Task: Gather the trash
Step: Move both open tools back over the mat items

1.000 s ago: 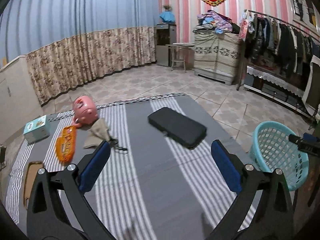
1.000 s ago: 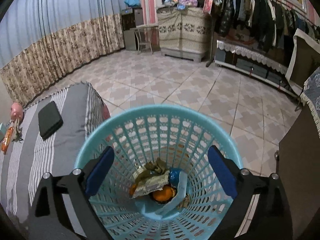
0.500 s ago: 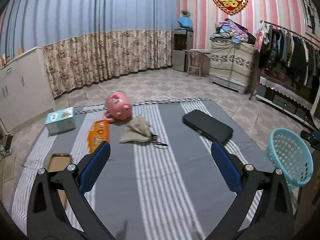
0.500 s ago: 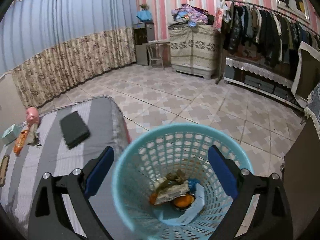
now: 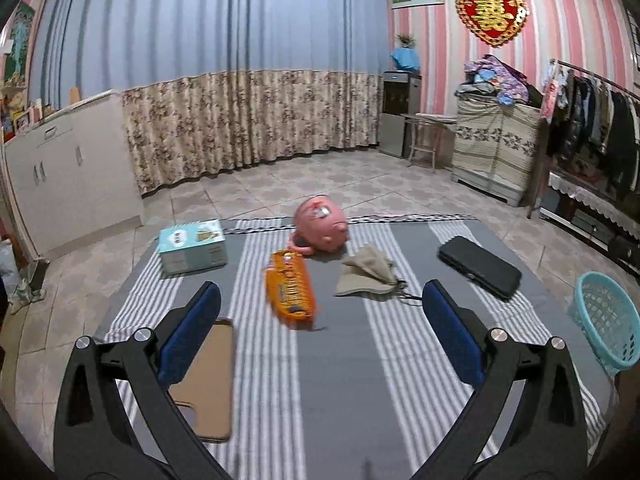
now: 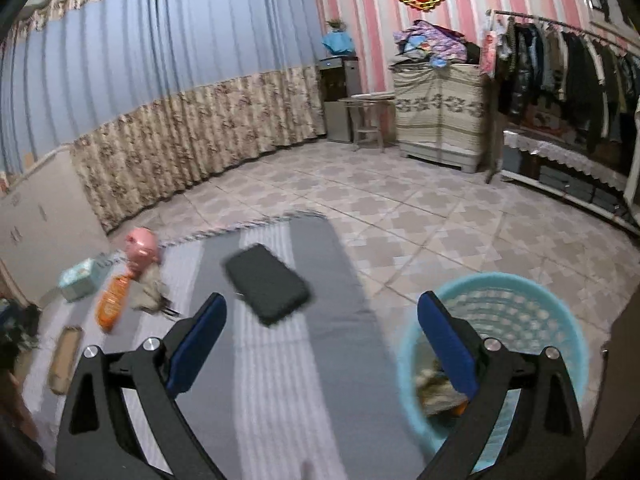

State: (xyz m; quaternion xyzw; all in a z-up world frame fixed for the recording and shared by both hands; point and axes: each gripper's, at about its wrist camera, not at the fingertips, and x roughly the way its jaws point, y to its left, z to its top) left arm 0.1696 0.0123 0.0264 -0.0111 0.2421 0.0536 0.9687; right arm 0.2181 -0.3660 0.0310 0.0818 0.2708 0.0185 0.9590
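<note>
At twelve o'clock of the wide-open, empty left gripper (image 5: 320,332), nearer than the right, lies the orange snack packet (image 5: 290,289), long axis pointing away.

Left claw (image 5: 320,332), right claw (image 6: 320,332), black angular arms, blue pads (image 5: 188,336), 2 silver screws each side
</note>
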